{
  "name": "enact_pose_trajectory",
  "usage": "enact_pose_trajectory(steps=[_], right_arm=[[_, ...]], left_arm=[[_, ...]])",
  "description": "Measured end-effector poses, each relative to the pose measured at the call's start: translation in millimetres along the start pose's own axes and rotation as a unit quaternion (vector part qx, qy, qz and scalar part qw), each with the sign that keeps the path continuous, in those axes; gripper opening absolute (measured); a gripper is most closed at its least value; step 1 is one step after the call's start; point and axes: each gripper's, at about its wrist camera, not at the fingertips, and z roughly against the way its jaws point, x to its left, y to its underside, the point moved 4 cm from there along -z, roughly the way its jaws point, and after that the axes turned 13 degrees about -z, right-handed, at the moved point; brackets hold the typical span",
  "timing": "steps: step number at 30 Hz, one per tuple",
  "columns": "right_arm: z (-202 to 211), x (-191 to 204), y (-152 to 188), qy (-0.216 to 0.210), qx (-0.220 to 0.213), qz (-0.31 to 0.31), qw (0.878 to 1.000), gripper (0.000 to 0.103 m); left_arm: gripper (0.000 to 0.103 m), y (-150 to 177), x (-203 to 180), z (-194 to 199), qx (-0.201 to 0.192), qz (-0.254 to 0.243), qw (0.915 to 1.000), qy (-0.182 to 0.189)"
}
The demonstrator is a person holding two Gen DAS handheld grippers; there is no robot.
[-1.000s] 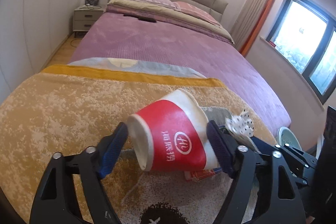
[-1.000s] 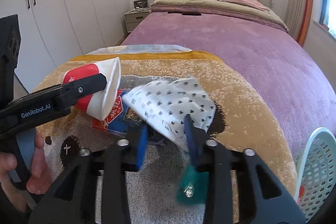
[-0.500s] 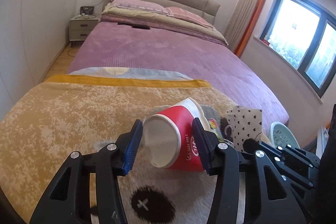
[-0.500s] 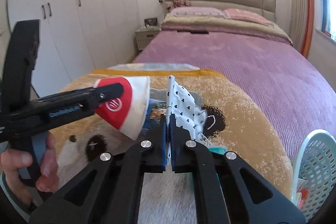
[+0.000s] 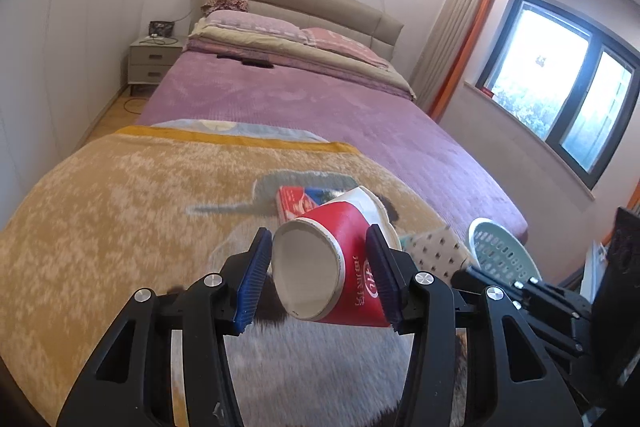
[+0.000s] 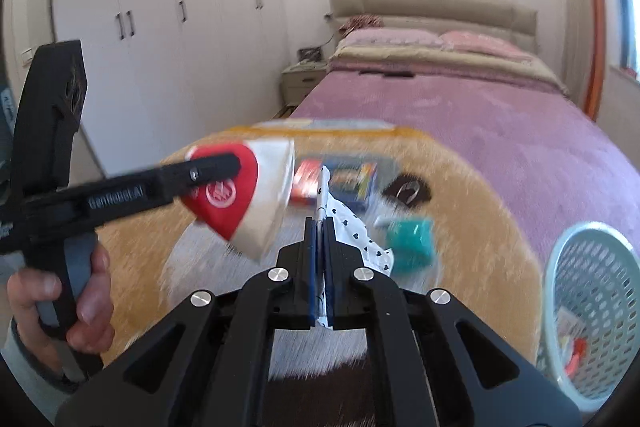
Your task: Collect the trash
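Observation:
A crushed red and white paper cup [image 5: 340,263] hangs above the blanket, its bottom toward the left wrist camera, with my left gripper [image 5: 320,267] shut on its sides. The right wrist view shows the same cup [image 6: 240,195] at the left, held off the bed. My right gripper [image 6: 320,231] is shut on a white wrapper with black hearts [image 6: 356,231], which sticks up and droops to the right of the fingers. The wrapper [image 5: 436,251] also shows just right of the cup in the left wrist view.
A red and blue packet [image 6: 336,183] and a teal wrapper [image 6: 412,239] lie on the yellow bear blanket [image 5: 120,207]. A pale green basket [image 6: 592,307] with some trash stands at the bed's right corner. A hand [image 6: 60,295] grips the left tool.
Both grippers closed on their items and lifted them off the blanket. The cup turned its bottom toward the camera. The heart wrapper is now pinched flat and raised.

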Motion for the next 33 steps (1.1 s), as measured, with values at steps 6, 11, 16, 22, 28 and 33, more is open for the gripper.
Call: enact_pose_trajectory(steps=[6,11,16,22,28,33], right_arm=[[7,-2,42,-0.005,0.051,0.021,0.998,0.003],[10,-14,61,-0.037,0.085,-0.031,0.995,0.025],[8,-10,75,-0.028,0.097,-0.031,0.994,0.045],[-4,-7,74,0.010,0.099,-0.010,0.995,0.067],[-4,-22,69,0.036,0.087,-0.027,0.995,0.067],[-12,-20,77,0.041,0.103,-0.016,0.994,0.040]], left_arm=[[0.047,30,-2,22,-0.004,0.005,0.9996,-0.026],[0.047,54,6,27,-0.001,0.026,0.9990,-0.038],[0.047,65,20,30,-0.007,0.040,0.9977,-0.053],[0.047,74,34,35,-0.009,0.058,0.9970,-0.051],[0.047,76,34,39,-0.015,0.055,0.9975,-0.042],[0.047,74,26,40,-0.018,0.049,0.9981,-0.035]])
